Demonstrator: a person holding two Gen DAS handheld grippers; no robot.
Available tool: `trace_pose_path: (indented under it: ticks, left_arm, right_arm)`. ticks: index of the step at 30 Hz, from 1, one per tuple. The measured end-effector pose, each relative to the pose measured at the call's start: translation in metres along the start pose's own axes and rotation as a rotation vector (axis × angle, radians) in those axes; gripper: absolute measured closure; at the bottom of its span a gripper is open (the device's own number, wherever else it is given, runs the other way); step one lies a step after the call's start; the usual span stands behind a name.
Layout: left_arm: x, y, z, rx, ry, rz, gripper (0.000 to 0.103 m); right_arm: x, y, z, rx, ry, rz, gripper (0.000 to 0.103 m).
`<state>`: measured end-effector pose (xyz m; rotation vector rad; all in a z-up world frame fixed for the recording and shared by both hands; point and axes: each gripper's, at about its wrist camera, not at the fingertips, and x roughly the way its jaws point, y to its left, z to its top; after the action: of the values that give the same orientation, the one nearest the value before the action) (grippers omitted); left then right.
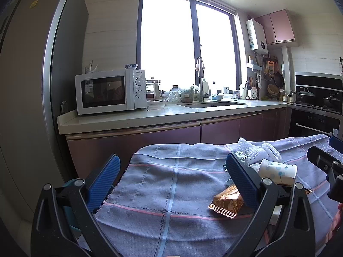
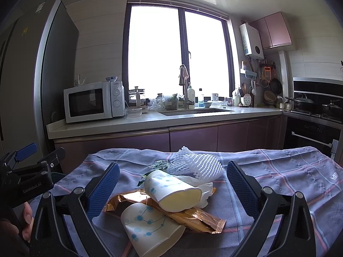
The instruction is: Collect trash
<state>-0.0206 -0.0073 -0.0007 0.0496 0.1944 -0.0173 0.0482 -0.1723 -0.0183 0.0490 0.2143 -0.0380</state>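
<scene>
both claws [image 2: 172, 184] wide apart, trash on checked cloth [image 2: 278, 171], kitchen counter [image 2: 150, 122]

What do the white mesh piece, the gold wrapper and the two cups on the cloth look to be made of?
Mesh piece: white foam netting, soft and matte, with an open lattice. Gold wrapper: probably metallised plastic film, given its shiny creases and crimped end. Both cups: likely paper, matte white with blue print, squashed flat.

Two flattened white paper cups with blue dots [image 2: 171, 192], one gold foil wrapper [image 2: 193, 216], one white foam net sleeve [image 2: 197, 165], one crumpled green wrapper [image 2: 159, 165].
</scene>
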Motion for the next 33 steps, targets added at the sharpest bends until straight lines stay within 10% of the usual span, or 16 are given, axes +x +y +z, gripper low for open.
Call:
trace_pose_path:
  ticks: [16,33]
  left_arm:
    - [0.008,-0.007,-0.003,0.015,0.031,-0.041,0.006]
    - [0.029,-0.058,-0.035,0.156,0.174,-0.294,0.006]
  right_arm:
    - [0.005,-0.011,-0.001,0.023,0.021,0.016,0.006]
    - [0.031,-0.051,-0.026,0.112,0.195,0.053,0.009]
